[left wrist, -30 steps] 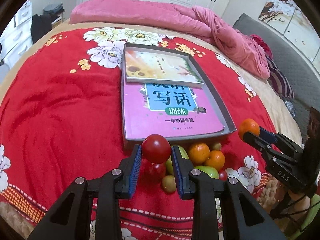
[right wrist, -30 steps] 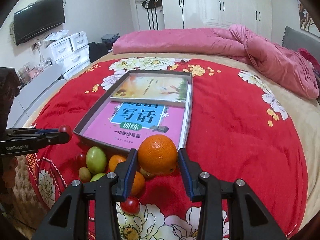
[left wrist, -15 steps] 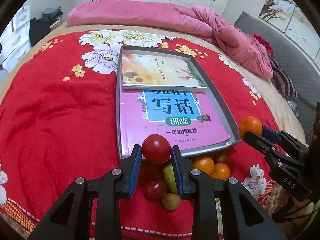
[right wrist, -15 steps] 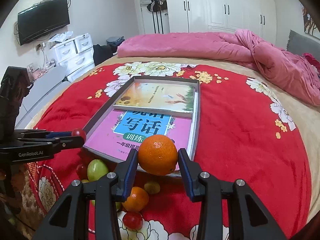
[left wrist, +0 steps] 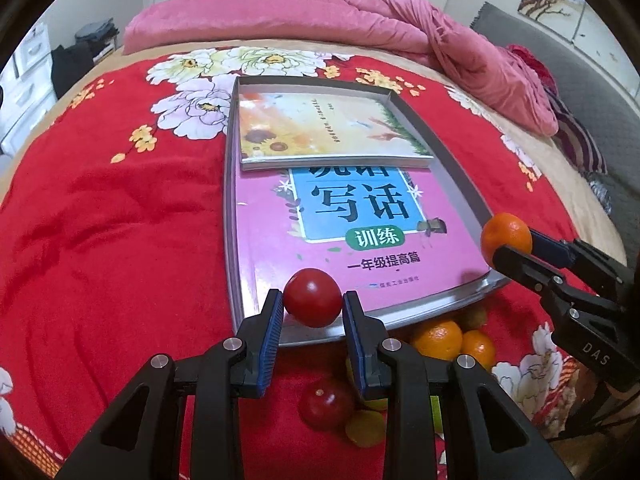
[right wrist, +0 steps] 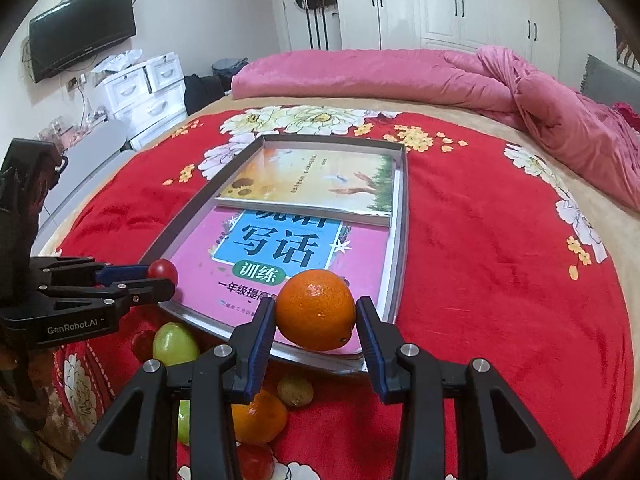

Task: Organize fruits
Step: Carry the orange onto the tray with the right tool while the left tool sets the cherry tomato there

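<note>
My left gripper is shut on a red tomato, held over the near edge of the grey tray. My right gripper is shut on an orange, above the tray's near right corner. Each gripper shows in the other view: the right gripper with the orange at the right, the left gripper with the tomato at the left. Loose fruit lies on the red bedspread below the tray: oranges, a tomato, a green fruit.
The tray holds a pink workbook and a yellow-green book on top at the far end. A pink quilt lies at the bed's far side. White drawers and a wall TV stand left.
Both grippers have moved forward from over the fruit pile to above the tray's near edge, each still holding its fruit.
</note>
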`<state>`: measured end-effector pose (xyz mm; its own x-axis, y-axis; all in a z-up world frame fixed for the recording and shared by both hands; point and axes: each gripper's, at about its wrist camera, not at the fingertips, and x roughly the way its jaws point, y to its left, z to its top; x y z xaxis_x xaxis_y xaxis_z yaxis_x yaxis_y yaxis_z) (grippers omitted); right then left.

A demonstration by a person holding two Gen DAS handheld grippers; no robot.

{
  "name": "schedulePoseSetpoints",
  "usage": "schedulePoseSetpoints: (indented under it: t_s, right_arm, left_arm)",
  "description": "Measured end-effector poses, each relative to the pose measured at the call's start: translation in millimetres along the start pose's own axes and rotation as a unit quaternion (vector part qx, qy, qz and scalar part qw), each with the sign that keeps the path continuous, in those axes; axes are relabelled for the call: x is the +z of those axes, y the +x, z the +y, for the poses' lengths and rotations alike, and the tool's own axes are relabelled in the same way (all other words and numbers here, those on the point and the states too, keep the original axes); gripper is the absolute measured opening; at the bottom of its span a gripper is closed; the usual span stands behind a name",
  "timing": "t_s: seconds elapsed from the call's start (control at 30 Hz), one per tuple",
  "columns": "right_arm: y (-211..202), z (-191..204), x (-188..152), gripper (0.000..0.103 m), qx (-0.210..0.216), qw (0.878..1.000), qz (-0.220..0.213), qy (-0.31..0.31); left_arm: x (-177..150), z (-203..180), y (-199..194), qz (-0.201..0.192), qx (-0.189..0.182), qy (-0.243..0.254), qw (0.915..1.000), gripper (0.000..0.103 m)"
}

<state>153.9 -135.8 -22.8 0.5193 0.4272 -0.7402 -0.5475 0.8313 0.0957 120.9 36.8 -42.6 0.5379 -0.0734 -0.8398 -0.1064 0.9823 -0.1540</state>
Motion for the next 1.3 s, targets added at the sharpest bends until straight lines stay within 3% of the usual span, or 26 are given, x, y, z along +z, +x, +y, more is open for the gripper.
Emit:
schedulePoseSetpoints:
  t_s: [0.83,1.3]
  right_arm:
    - [28,-3,-5,0.041,-0.013,0.999,0.050,-0.002]
    - [27,-4,-6,0.045,-0.003,0.999,0.045,0.009]
  left_arm:
    - [3,3,10,0.003,0.004,0.008,1.0000,0.031]
    - [3,3,10,0.002,0.004,0.008,1.0000,0.031]
